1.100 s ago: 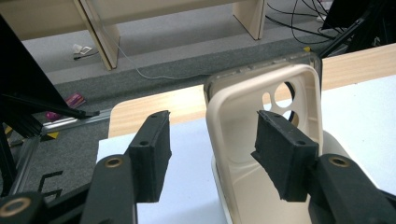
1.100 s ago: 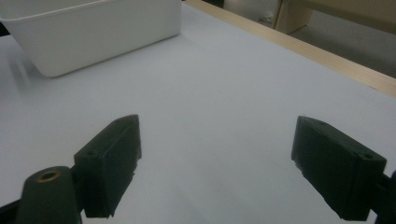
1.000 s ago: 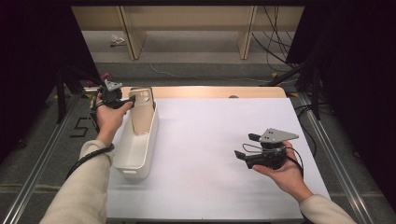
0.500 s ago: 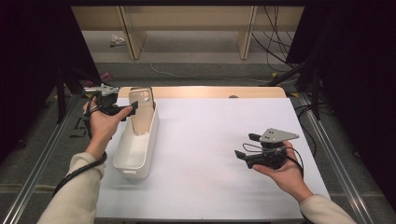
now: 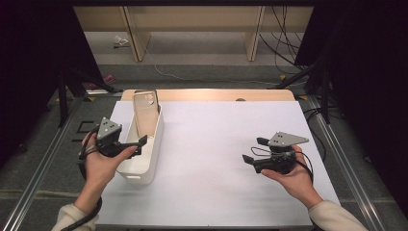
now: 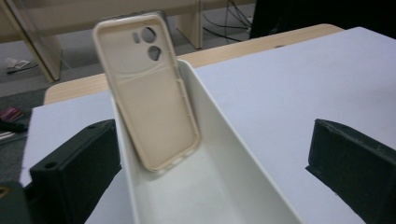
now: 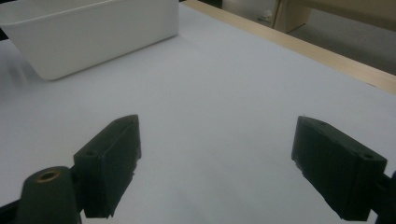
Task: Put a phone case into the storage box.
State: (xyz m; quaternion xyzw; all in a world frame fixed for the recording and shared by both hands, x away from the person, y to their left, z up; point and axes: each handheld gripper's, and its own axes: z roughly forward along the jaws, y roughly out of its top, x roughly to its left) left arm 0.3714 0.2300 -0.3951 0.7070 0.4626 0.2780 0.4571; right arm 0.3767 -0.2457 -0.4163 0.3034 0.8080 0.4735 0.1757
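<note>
A beige phone case leans upright against the far end wall of the white bin, propped for access. Left gripper fingers straddle the bin's near end, spread and empty. Right gripper, well right of the bin, hovers over the bench, fingers spread.

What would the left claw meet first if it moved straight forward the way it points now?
Probably the white bin: the left claw, open, straddles its near end. Farther along that line, the beige phone case leans upright inside the bin. Depth is unclear.
</note>
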